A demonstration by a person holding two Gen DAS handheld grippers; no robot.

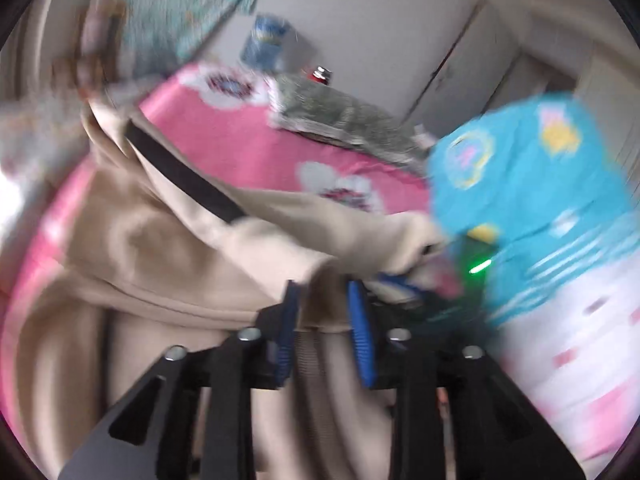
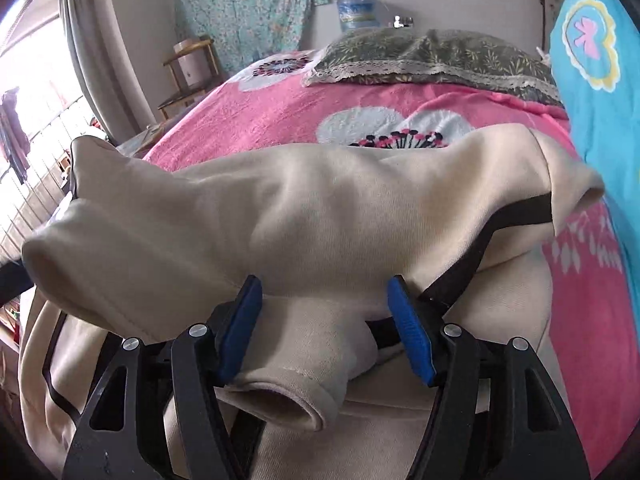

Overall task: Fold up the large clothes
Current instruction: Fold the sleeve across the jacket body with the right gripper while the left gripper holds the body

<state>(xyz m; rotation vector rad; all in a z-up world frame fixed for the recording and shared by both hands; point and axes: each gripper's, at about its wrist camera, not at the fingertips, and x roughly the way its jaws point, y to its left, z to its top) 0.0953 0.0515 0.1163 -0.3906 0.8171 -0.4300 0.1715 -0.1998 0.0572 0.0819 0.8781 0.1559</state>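
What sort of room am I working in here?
Most likely a bedroom: the beige garment lies on a bed with a pink flowered blanket, a lace-trimmed pillow sits at its head, and a floral cloth hangs on the wall.

- The bed carries everything, covered by a pink blanket printed with large white flowers.
- A beige garment with black trim lies spread across the near part of the blanket.
- A grey-green patterned pillow with a lace edge lies at the far end.
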